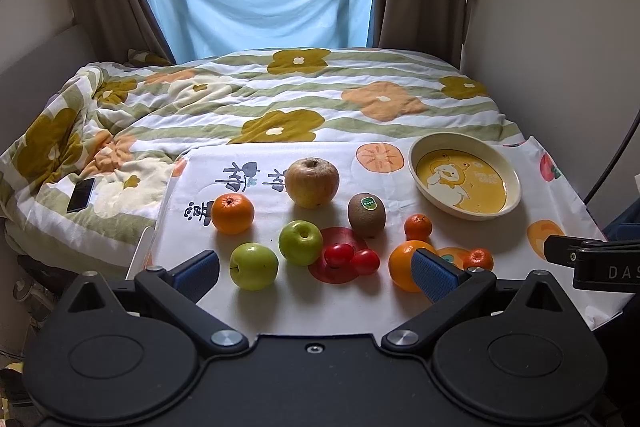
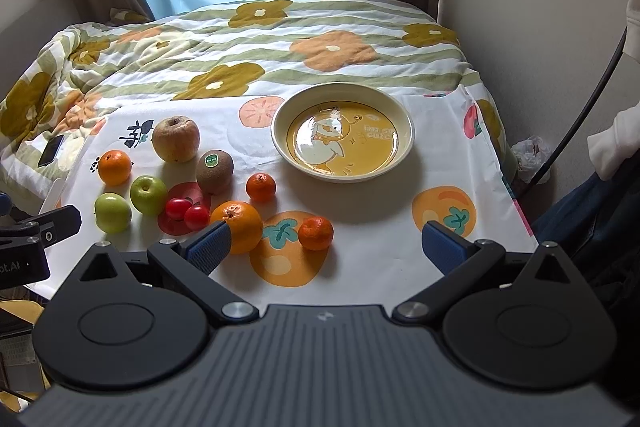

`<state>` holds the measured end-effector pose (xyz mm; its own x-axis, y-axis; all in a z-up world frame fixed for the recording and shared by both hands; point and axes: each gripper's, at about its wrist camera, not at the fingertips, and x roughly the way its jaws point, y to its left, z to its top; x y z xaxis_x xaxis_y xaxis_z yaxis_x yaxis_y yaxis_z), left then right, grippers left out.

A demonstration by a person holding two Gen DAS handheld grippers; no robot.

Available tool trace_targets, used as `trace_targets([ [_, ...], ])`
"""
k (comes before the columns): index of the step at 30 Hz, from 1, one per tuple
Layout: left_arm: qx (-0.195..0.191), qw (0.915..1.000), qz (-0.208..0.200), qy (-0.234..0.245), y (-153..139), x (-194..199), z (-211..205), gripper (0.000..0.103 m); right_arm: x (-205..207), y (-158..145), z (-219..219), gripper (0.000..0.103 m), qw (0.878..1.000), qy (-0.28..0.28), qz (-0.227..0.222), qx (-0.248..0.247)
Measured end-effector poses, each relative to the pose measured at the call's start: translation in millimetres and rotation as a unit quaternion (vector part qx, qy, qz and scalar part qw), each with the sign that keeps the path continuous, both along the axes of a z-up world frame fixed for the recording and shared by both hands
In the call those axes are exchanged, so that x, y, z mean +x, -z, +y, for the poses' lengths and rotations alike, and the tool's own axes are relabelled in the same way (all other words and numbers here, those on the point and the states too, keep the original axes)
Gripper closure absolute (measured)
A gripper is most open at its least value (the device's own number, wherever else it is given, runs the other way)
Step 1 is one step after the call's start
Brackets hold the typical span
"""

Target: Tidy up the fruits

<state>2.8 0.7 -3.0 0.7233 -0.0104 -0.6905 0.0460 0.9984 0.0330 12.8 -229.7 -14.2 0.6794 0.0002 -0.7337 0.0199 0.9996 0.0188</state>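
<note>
Tablecloth (image 2: pixel 360 267): plate (image 2: pixel 400 115) reads "im so cute"; kiwi (image 2: pixel 215 171) green sticker unreadable. Left claw (image 1: pixel 316 273), right claw (image 2: pixel 326 247) wide open, empty.

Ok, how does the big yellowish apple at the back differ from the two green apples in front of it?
The yellowish apple is clearly larger than either green apple. Its skin is dull, wrinkled and russet-yellow; theirs is smooth, glossy and bright green. It stands with its stem pit facing up; the nearer green apple lies tipped, stem to the side. All three rest on the cloth, outside the plate.
</note>
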Motion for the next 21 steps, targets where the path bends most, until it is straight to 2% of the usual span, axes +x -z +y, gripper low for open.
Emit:
trace_targets([
  [21,-0.003,1.0000,0.001,-0.001,-0.7,0.1,1.4,0.000,-0.7,-3.5,-0.3,0.000,1.000,-0.004,0.000,0.002],
])
